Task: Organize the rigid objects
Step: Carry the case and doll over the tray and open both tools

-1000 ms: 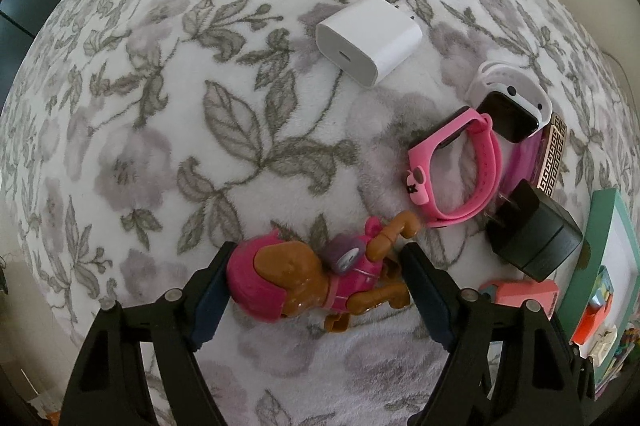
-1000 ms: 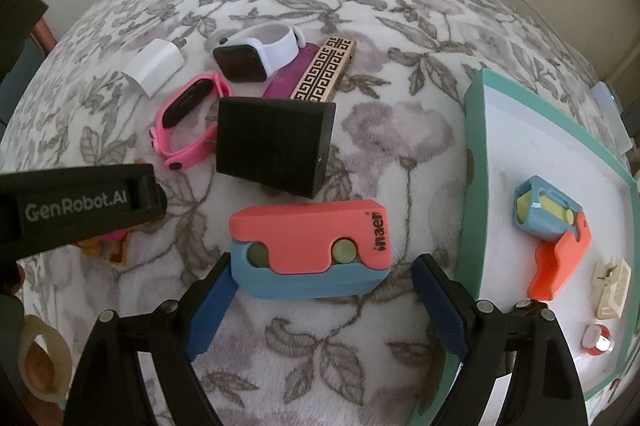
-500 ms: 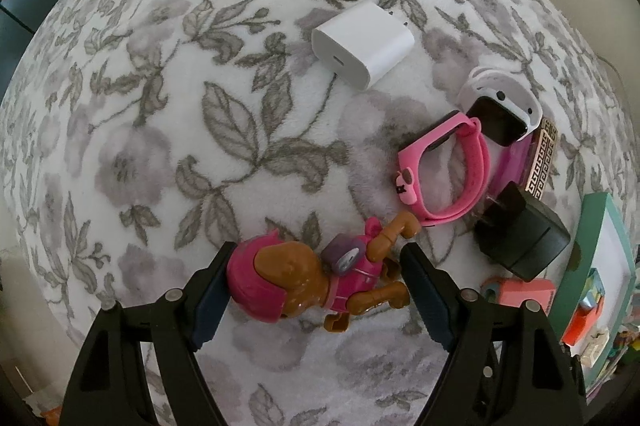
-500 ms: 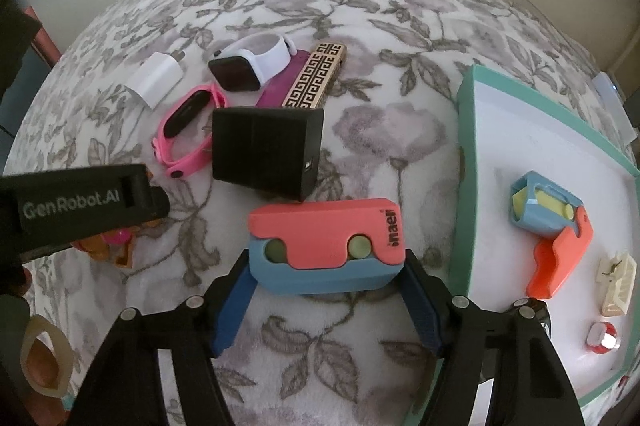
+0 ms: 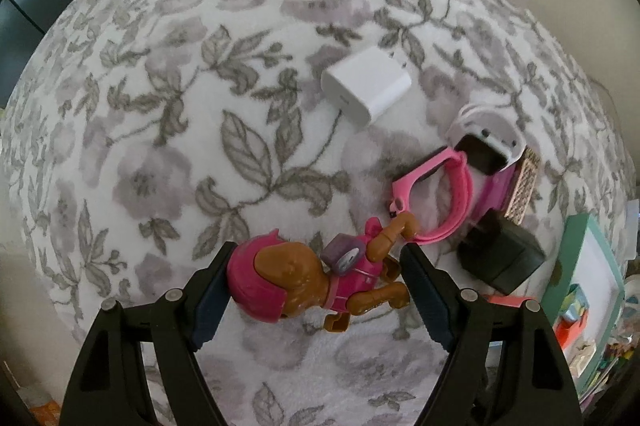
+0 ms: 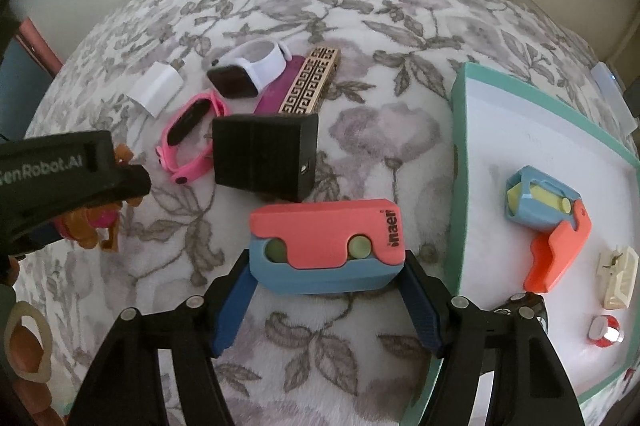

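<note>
Holding small plastic trinkets, the teal-rimmed white tray (image 6: 460, 162) sits at three o'clock of the right gripper (image 6: 326, 290), whose jaws clamp the coral-and-blue plastic block (image 6: 326, 246), while the left gripper (image 5: 316, 290) pinches the pink-helmeted brown toy pup (image 5: 296, 278).

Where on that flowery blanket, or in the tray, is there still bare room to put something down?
Free: the wide blanket left of the white charger, and the tray's far half beyond the blue-and-orange gadget. Crowded: the cluster of pink band, white watch and black block.

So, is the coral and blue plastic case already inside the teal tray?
No, outside. The coral and blue plastic case lies on the floral blanket, left of the teal tray.
</note>
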